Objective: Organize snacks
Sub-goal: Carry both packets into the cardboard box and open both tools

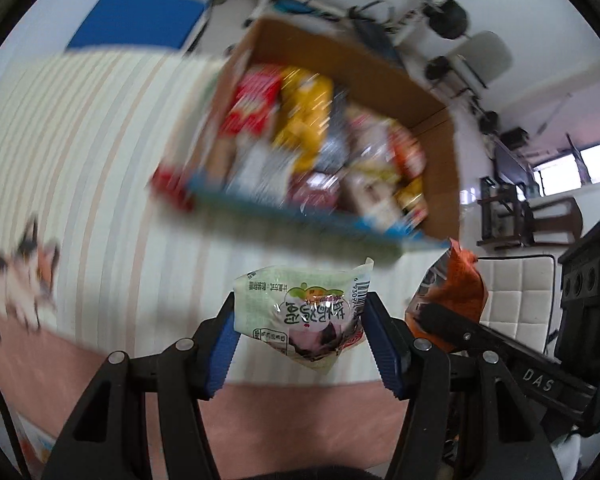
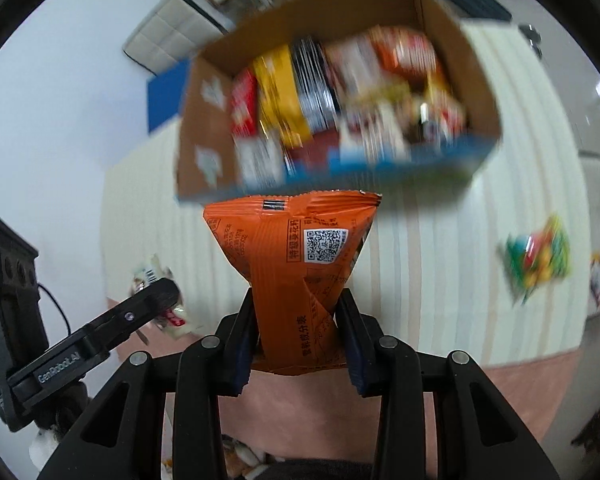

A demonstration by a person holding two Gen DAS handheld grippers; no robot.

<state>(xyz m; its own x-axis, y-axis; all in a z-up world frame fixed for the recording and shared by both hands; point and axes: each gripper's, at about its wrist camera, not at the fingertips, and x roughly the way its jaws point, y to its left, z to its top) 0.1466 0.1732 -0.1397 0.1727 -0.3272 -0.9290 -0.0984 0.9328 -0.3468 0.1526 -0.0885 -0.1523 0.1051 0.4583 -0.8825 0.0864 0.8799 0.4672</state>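
Orange foil packet, held upright in the right hand-held gripper: jaws pinched tight on its lower half, top seam fanning out above, a grip that keeps the packet clear of the surface for carrying

Pale green packet, clamped across its width by the left hand-held gripper; blue pads press on both side edges, jaws about half spread because the packet is wide. It hangs tilted, barcode corner uppermost

Each hand-held gripper shows at the edge of the other's view, so the two are side by side

Below both: a cream striped mat with a pink border, apparently laid on a white floor. Loose on it, a multicoloured packet, well to the right of the box, and another small packet near the right edge, too blurred to name

Beyond: open cardboard box with a blue-printed near edge, already crowded with red, yellow and silver packets standing on end. Judged the destination; both held packets are just short of its near rim, not yet above the opening
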